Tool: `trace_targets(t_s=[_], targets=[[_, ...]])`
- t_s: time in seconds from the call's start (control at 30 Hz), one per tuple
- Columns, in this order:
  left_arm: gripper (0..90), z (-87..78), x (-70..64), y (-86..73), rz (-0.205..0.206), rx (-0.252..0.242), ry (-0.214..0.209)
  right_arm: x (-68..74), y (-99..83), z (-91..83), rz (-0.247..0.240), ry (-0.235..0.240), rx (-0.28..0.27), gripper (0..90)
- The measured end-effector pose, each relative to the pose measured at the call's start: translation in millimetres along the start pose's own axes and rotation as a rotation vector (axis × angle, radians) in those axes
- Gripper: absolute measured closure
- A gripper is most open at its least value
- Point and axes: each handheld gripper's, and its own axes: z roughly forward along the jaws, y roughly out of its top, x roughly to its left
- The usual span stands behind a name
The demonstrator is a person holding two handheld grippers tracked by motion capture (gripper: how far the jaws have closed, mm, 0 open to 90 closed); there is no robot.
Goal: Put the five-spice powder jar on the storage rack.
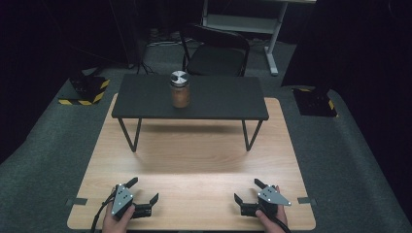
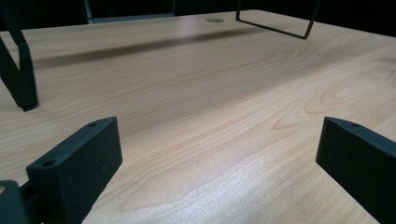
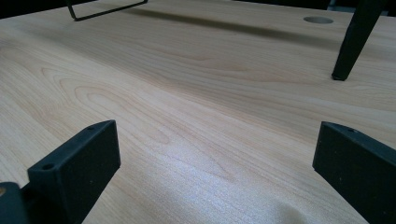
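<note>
I hold my left gripper (image 1: 144,190) and right gripper (image 1: 247,190) low on the desk (image 1: 194,165), both spread wide and empty, ready to start. The jar (image 1: 180,89) stands well ahead between them, upright on a small black stand (image 1: 218,99).

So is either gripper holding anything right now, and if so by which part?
Nothing is held. The left gripper and right gripper are open over the wooden table; the jar stands untouched.
</note>
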Motion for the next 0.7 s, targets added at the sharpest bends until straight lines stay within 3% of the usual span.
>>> trace_targets(t_s=[0.07,0.2,0.7], targets=[[0.5,1.9,0.1,4.4,0.015,0.027,-0.007,0.5,-0.2,-0.1,0.0,-0.003,-0.001,0.6],[0.6,3.8,1.7,8.9,0.001,0.052,-0.011,1.4,-2.1,-0.7,-0.015,-0.001,-0.011,0.6],[0.5,2.2,2.7,7.6,0.011,0.047,-0.031,2.3,-0.9,0.1,-0.021,-0.002,-0.006,0.6]])
